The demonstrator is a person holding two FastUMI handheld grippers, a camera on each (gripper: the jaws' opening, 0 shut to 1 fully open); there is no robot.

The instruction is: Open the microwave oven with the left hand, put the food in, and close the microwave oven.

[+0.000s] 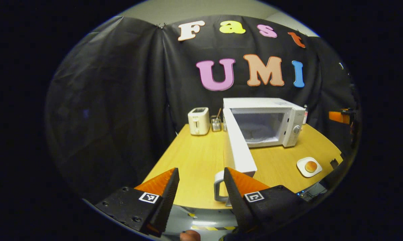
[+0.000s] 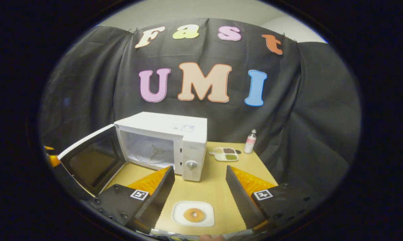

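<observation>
The white microwave (image 1: 261, 122) stands at the back of the wooden table (image 1: 194, 157) with its door (image 1: 238, 147) swung wide open toward me. The cavity and its turntable (image 2: 153, 152) are bare. My left gripper (image 1: 201, 174) is open at the table's front edge, and the door handle (image 1: 218, 185) stands just inside its right finger, not clamped. A round bun (image 2: 193, 214) lies on a white plate (image 2: 208, 221) in front of the microwave. My right gripper (image 2: 199, 172) hovers open above and just short of that plate (image 1: 301, 167).
A white toaster (image 1: 198, 120) and a glass jar (image 1: 216, 123) stand left of the microwave. A small bottle (image 2: 250, 141) and a divided dish (image 2: 225, 154) sit at the back right. The open door (image 2: 91, 160) juts over the table's left half.
</observation>
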